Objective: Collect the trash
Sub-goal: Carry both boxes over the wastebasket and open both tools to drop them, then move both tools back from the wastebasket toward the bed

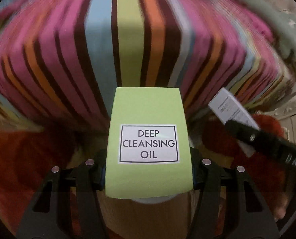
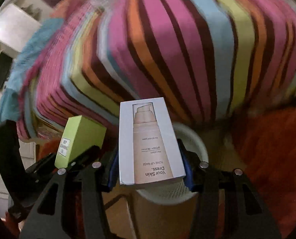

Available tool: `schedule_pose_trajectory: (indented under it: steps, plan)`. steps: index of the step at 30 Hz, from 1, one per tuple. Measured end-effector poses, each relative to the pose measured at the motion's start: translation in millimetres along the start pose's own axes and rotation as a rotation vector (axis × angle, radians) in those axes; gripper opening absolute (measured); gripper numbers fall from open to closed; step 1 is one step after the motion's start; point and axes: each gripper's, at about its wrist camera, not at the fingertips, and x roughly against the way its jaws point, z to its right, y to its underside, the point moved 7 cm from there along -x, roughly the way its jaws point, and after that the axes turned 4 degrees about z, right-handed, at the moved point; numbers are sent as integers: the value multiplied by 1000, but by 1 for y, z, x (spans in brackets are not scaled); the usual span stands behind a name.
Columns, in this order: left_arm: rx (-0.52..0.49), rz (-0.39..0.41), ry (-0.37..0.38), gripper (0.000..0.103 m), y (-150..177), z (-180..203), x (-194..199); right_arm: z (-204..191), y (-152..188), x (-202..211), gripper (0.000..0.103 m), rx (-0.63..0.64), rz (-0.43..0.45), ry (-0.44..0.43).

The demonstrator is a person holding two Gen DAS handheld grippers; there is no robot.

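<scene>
My left gripper point(image 1: 149, 176) is shut on a light green "Deep Cleansing Oil" box point(image 1: 148, 131), held upright in front of the camera. The same green box point(image 2: 79, 139) shows at the left of the right wrist view. My right gripper point(image 2: 149, 176) is shut on a white "Your Skin Dress" tone-up base box point(image 2: 150, 139). That white box point(image 1: 232, 109) shows at the right of the left wrist view, in the black right gripper. A white mesh bin point(image 2: 189, 137) sits below and just behind the white box.
A bed with a striped pink, orange, brown, blue and green cover point(image 1: 88, 49) fills the view ahead. A red-orange rug point(image 2: 271, 149) lies on the floor below. White furniture point(image 2: 10, 29) stands at the left of the right wrist view.
</scene>
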Motion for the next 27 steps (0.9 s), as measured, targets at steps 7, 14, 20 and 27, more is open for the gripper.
schedule_pose_trajectory:
  steps: [7, 14, 20, 27]
  plan:
    - [56, -201, -22, 57, 27, -7, -72, 26, 19, -77, 49, -154, -222, 43]
    - [68, -317, -52, 57, 48, -8, -115, 46, 29, -132, 49, -260, -340, 84]
    - [84, -390, -49, 68, 60, -5, -137, 58, 41, -152, 62, -313, -382, 82]
    - [92, -413, -76, 73, 67, -12, -144, 78, 40, -155, 81, -334, -347, 141]
